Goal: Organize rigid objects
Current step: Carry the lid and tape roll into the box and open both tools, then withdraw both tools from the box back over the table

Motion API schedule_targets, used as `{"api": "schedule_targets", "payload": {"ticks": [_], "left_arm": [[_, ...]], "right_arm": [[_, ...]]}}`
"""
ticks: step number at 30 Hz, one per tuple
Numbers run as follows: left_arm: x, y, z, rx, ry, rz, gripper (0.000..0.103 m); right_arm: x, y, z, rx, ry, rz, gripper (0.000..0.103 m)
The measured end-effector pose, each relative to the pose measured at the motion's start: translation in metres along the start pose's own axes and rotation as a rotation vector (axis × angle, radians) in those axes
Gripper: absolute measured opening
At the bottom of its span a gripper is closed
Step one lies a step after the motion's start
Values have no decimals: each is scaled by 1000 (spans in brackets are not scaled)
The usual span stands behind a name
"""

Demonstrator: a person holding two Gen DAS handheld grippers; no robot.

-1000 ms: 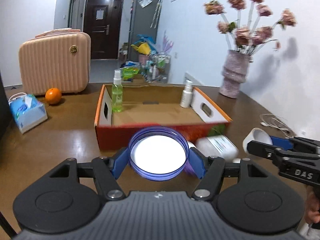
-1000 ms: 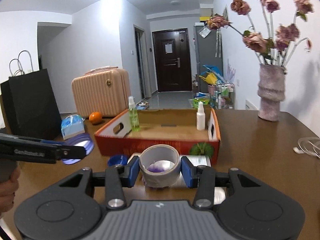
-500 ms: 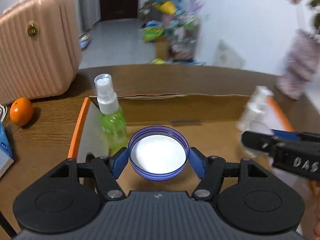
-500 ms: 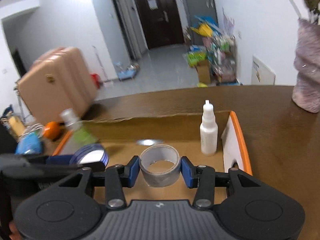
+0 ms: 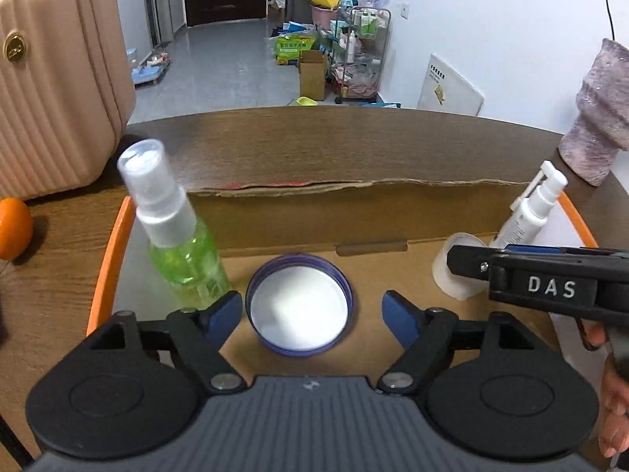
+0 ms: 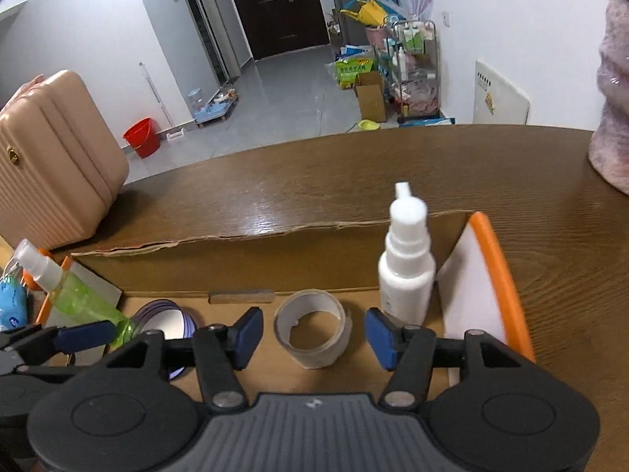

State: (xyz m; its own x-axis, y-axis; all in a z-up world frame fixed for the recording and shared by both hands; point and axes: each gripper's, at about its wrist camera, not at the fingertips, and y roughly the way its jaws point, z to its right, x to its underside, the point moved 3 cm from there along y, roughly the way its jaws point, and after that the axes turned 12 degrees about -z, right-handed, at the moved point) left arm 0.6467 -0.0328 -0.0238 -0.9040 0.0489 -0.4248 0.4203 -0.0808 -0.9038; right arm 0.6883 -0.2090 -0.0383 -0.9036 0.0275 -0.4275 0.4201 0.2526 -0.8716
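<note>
An open cardboard box with an orange rim point(image 5: 114, 244) holds everything. A purple lid point(image 5: 300, 308) with a white inside lies on the box floor between the blue pads of my left gripper point(image 5: 310, 314). Its jaws are opening and gaps show on both sides of the lid. A grey tape roll point(image 6: 312, 332) rests on the floor between the pads of my right gripper point(image 6: 313, 336). Those jaws are opening too and stand clear of the roll. A green spray bottle point(image 5: 181, 251) stands at the box's left, a white spray bottle point(image 6: 407, 271) at its right.
A pink suitcase point(image 5: 51, 78) and an orange point(image 5: 13, 228) sit on the brown table left of the box. A mottled pink vase point(image 5: 597, 118) stands to the right, and a blue tissue pack point(image 6: 11, 306) is at the far left. Beyond the table edge is a cluttered hallway floor.
Both grippers moved from in front of the box to over its floor and tilted down. The lid and the tape roll were set down inside, and both pairs of jaws spread off them.
</note>
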Motion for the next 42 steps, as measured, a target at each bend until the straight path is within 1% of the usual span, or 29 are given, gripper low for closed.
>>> {"api": "schedule_targets", "payload": {"ticks": [3, 7, 9, 13, 18, 20, 22, 24, 26, 29, 31, 32, 33, 35, 37, 40, 42], "left_arm": [[7, -17, 3, 0, 7, 17, 80], [23, -57, 6, -6, 46, 68, 83], [36, -80, 8, -15, 68, 98, 83], [65, -116, 7, -32, 65, 128, 84], [113, -167, -3, -53, 46, 183, 85], [134, -186, -9, -66, 34, 214, 86], [155, -202, -13, -88, 18, 242, 87], [177, -216, -17, -110, 15, 266, 87], [203, -228, -18, -127, 7, 301, 87], [241, -242, -19, -128, 1, 351, 87], [269, -250, -18, -113, 13, 385, 89], [281, -253, -15, -107, 24, 406, 92], [293, -255, -13, -105, 41, 430, 93], [318, -255, -9, -137, 56, 465, 93], [342, -252, -7, -147, 39, 472, 93], [375, -248, -6, -95, 13, 459, 93], [398, -246, -8, -75, -9, 454, 93]], "right_arm": [[8, -16, 0, -4, -4, 10, 57], [20, -49, 3, -4, -13, 37, 57], [31, -73, 3, -7, -25, 61, 62], [57, -117, 0, 9, -66, 103, 63], [100, -176, -3, -20, -95, 164, 67], [119, -198, -4, -25, -114, 193, 70], [139, -217, -3, -22, -137, 220, 71], [160, -234, -4, -7, -173, 241, 74], [182, -245, -5, 19, -212, 254, 74], [218, -263, -6, 46, -241, 301, 75], [246, -274, -7, 44, -250, 344, 78], [260, -279, -7, 37, -251, 360, 81], [276, -282, -7, 29, -253, 376, 85], [306, -284, -8, 7, -279, 401, 89], [334, -281, -8, -4, -278, 406, 89], [369, -273, -7, -2, -248, 408, 89], [392, -270, -7, 1, -240, 408, 90]]}}
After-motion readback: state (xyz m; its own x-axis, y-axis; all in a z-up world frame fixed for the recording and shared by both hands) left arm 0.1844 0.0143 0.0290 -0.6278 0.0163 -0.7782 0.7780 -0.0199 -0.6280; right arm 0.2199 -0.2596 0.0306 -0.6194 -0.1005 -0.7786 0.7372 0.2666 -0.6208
